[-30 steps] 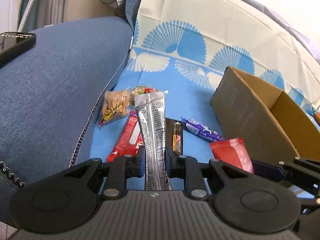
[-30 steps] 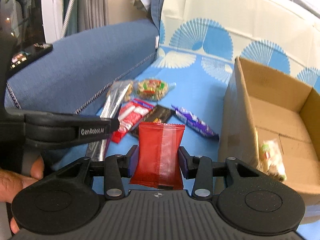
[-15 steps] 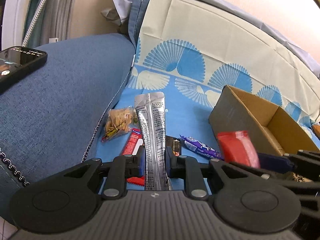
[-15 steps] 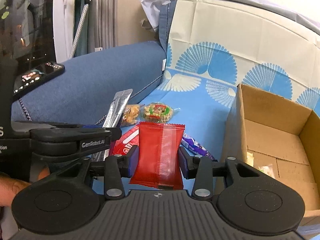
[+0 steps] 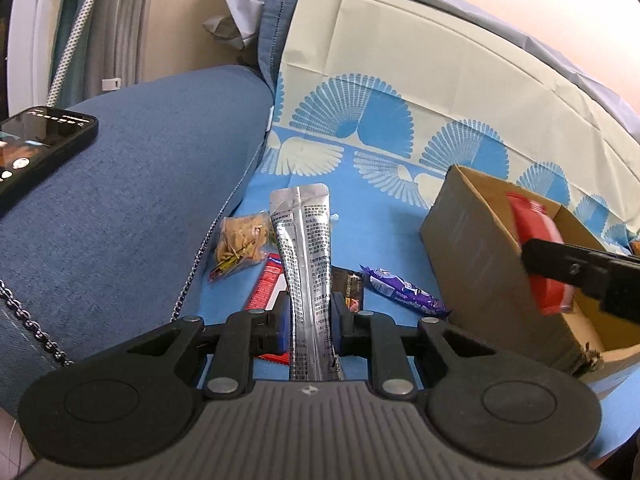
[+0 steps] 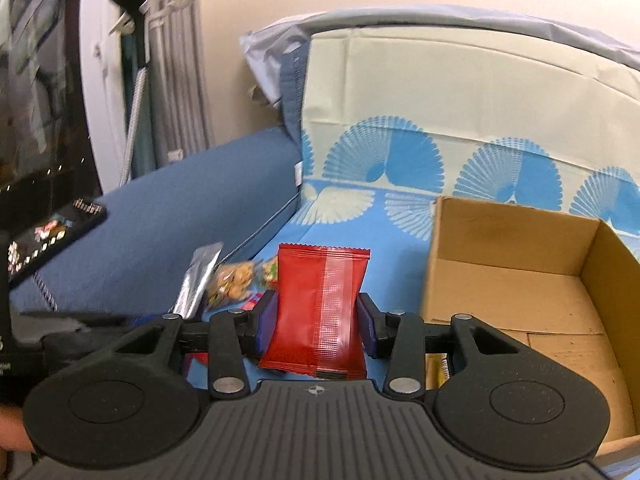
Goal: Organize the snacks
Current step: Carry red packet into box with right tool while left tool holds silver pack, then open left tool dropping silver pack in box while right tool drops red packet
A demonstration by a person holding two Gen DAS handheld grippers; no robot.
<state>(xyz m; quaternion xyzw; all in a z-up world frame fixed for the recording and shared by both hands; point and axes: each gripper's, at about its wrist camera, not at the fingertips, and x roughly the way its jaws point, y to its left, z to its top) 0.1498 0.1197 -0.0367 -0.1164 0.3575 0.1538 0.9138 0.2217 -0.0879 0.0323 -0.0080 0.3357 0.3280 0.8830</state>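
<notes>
**Two packets held, box ahead on the right**

The left gripper (image 5: 307, 322) is closed tight on a silver sachet (image 5: 305, 256), which stands upright between its fingers with most of its length sticking out forward. The right gripper (image 6: 316, 326) is clamped on a red packet (image 6: 320, 308), also upright. In the left wrist view that red packet (image 5: 538, 248) sits at the near wall of the cardboard box (image 5: 476, 256), off to the right of the left claw; whether it is over the opening or just beside the rim I cannot tell, as it is blurred.

Ahead of and below the left claw, loose snacks lie on the blue cloth (image 5: 384, 216): a clear bag of nuts (image 5: 240, 240) ahead-left, a red bar (image 5: 266, 288) just left of the sachet, a dark bar (image 5: 350, 286) just right of it, and a purple bar (image 5: 402, 290) further right, near the box.

The step in hand looks like carrying both packets to the box. To do it well, the red packet should clear the near wall before the jaws part, and be released low so it drops flat. The left claw should wait to the side, so the two tools do not collide over the opening.
</notes>
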